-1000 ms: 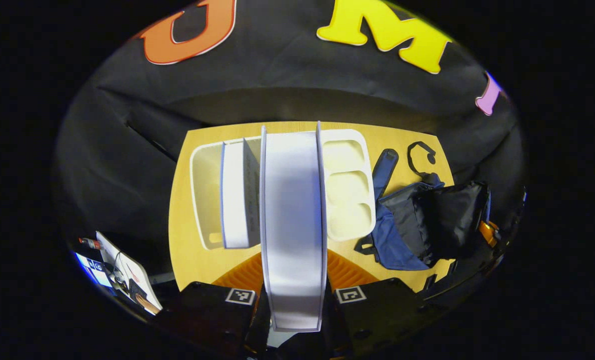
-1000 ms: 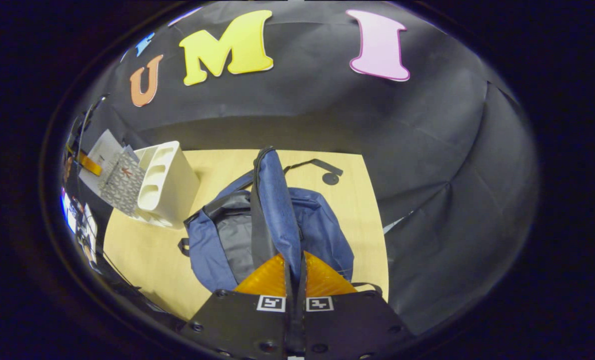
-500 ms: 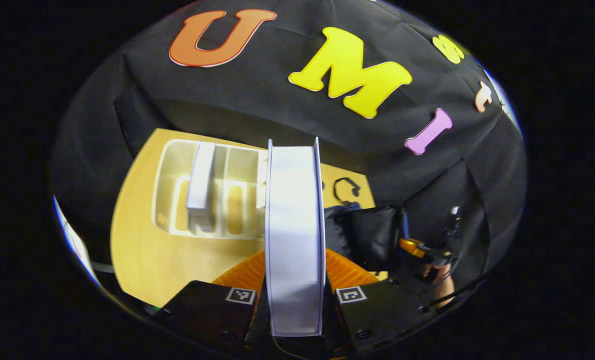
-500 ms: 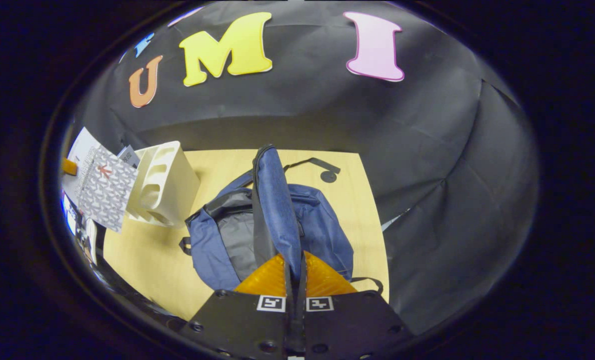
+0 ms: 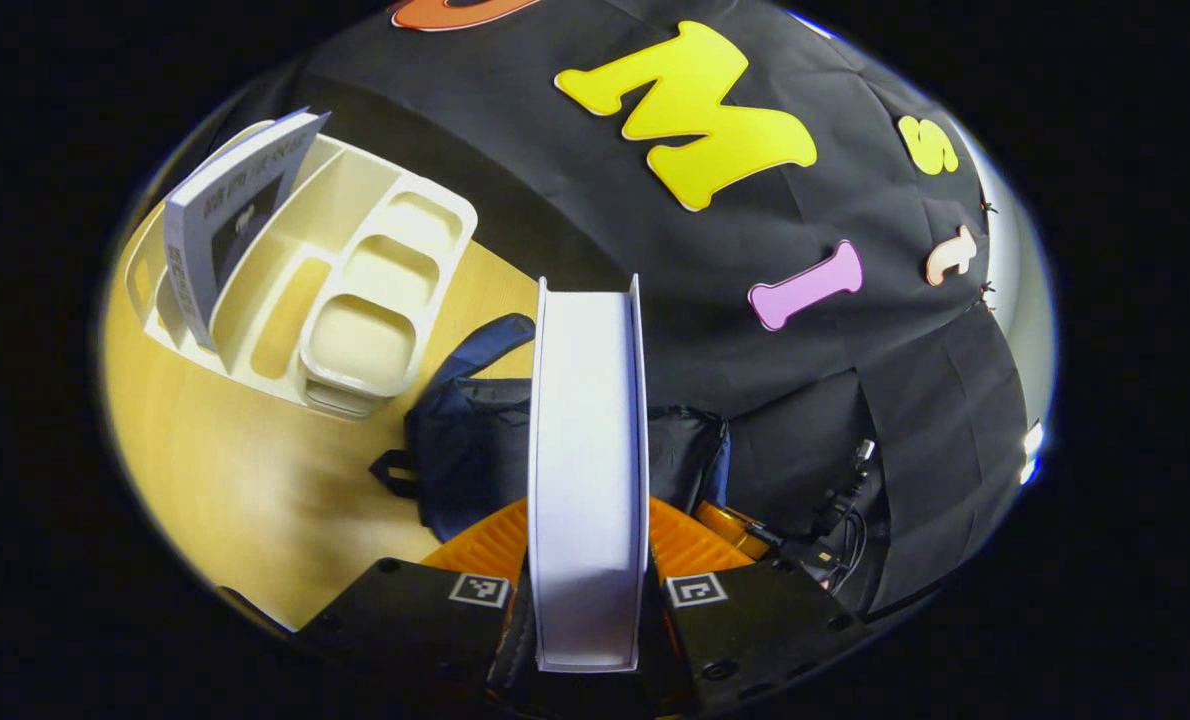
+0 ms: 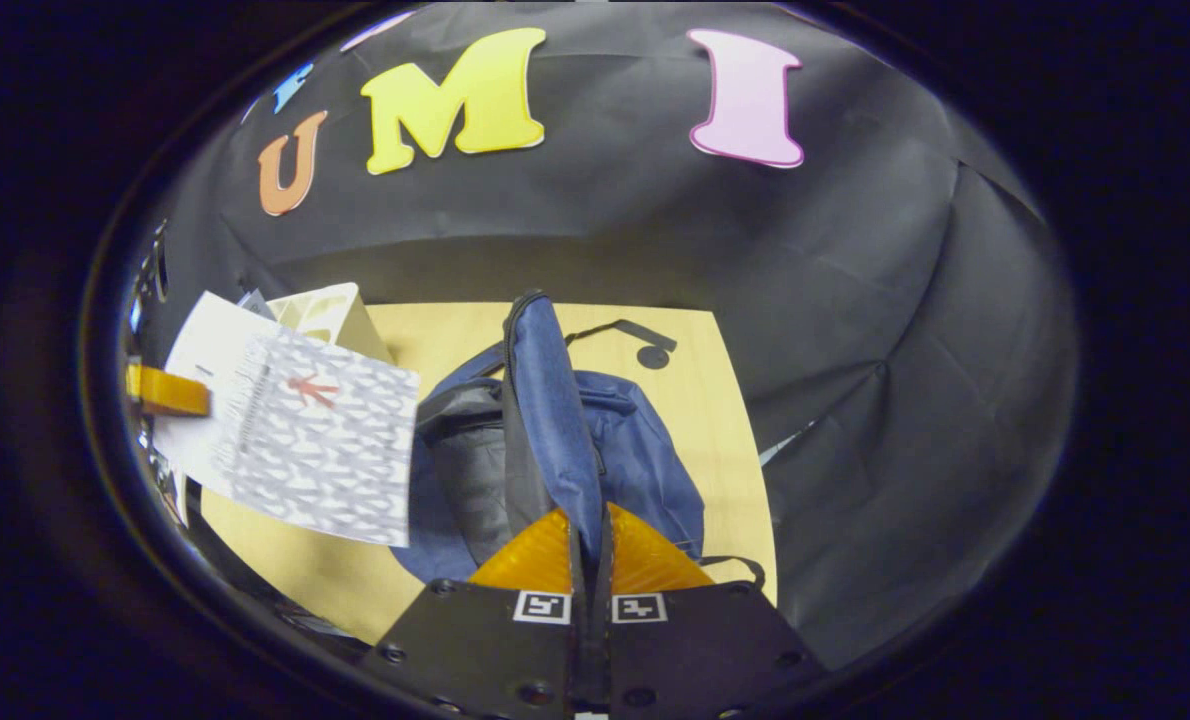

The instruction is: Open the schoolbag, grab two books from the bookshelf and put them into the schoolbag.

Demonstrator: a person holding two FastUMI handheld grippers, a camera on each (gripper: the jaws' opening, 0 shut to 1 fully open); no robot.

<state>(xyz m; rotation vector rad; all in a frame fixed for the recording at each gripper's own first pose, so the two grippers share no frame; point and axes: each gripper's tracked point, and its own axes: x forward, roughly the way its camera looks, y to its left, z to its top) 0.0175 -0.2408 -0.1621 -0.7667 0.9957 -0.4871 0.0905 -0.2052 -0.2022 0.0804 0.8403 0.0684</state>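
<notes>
My left gripper (image 5: 587,540) is shut on a white book (image 5: 587,450), seen edge-on between its orange fingers. The same book (image 6: 300,440), with a grey patterned cover, hangs in the air just left of the open bag's mouth in the right gripper view, the left gripper's orange fingers (image 6: 165,392) pinching its edge. A blue schoolbag (image 6: 615,450) lies on the wooden table (image 6: 705,400) with its dark grey inside showing. My right gripper (image 6: 591,540) is shut on the bag's raised blue flap (image 6: 550,400). A second book (image 5: 220,215) stands tilted in the cream bookshelf (image 5: 355,290).
A black strap with a round buckle (image 6: 645,345) lies on the table behind the bag. Cables (image 5: 845,510) hang at the booth wall's lower right. Bare table (image 5: 215,470) stretches in front of the bookshelf.
The left gripper has swung the book rightward from the bookshelf toward the bag; in the right gripper view it now hangs larger and closer to the bag's mouth. The right gripper holds still.
</notes>
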